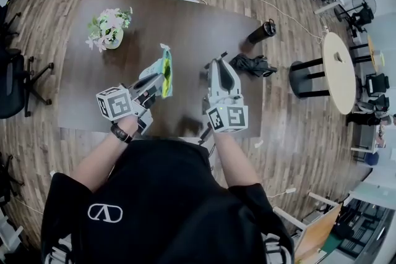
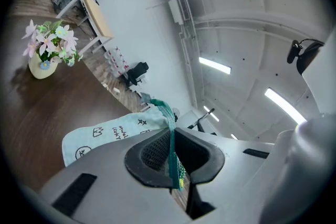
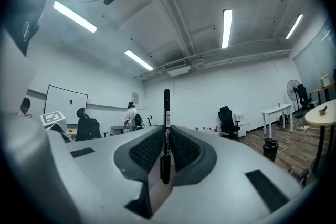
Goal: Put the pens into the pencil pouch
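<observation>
Head view: above the brown table, the left gripper holds the pencil pouch up, likely to present its mouth to the right gripper. Left gripper view: jaws clenched on the pouch's green edge; printed doodles, lettering unreadable. Right gripper view: jaws pinch a black pen upright, its label illegible.

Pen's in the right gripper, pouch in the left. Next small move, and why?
Probably bring the right gripper across toward the pouch: its pen is clamped upright, apart from the pouch, whose green edge the left gripper pinches.
</observation>
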A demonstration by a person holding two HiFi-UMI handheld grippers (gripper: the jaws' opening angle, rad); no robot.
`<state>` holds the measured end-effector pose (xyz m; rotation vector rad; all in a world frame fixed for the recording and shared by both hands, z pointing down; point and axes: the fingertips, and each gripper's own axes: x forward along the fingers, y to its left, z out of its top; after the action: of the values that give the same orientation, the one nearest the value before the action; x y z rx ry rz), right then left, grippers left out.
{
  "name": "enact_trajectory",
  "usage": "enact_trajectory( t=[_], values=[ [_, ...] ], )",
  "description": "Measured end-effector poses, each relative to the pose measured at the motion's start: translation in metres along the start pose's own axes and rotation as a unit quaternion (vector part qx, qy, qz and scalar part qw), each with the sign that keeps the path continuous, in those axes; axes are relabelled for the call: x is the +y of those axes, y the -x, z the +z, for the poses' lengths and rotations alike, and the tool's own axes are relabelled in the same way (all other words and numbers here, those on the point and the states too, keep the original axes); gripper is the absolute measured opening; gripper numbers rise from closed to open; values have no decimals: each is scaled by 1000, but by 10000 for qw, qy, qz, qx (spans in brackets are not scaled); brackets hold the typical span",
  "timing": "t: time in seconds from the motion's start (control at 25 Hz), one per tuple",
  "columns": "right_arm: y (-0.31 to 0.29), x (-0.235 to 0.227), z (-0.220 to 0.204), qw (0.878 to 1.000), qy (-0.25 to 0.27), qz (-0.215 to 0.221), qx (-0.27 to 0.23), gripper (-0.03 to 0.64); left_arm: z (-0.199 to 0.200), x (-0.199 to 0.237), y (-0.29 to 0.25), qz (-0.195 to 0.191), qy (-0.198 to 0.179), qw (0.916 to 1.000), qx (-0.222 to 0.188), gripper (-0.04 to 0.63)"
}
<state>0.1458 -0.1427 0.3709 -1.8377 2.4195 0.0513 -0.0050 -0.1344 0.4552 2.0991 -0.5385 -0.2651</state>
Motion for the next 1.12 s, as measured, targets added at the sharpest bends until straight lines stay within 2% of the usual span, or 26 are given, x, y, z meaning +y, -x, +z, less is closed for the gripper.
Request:
enact_trajectory(
  t=[0.28, 0.48, 0.92, 1.08, 1.12],
  values=[
    [-6, 54, 24, 9974, -305, 598, -266, 43, -2, -4, -3, -3, -12, 10000, 27, 25],
    [-13, 99, 23, 9922, -509, 1101, -277, 43, -3, -3, -5, 2, -10, 10000, 14, 25],
    [-14, 109, -26, 9880, -751, 1289, 405, 43, 15, -25, -3, -320, 91, 9992, -212, 25],
    [-11, 117, -41, 9770, -1055, 1693, 753, 51, 20, -27, -4, -417, 83, 9988, -256, 25],
    [-10, 118, -42, 9736, -1149, 1805, 791, 90, 22, -26, -5, -424, 88, 9987, -257, 25]
  ],
)
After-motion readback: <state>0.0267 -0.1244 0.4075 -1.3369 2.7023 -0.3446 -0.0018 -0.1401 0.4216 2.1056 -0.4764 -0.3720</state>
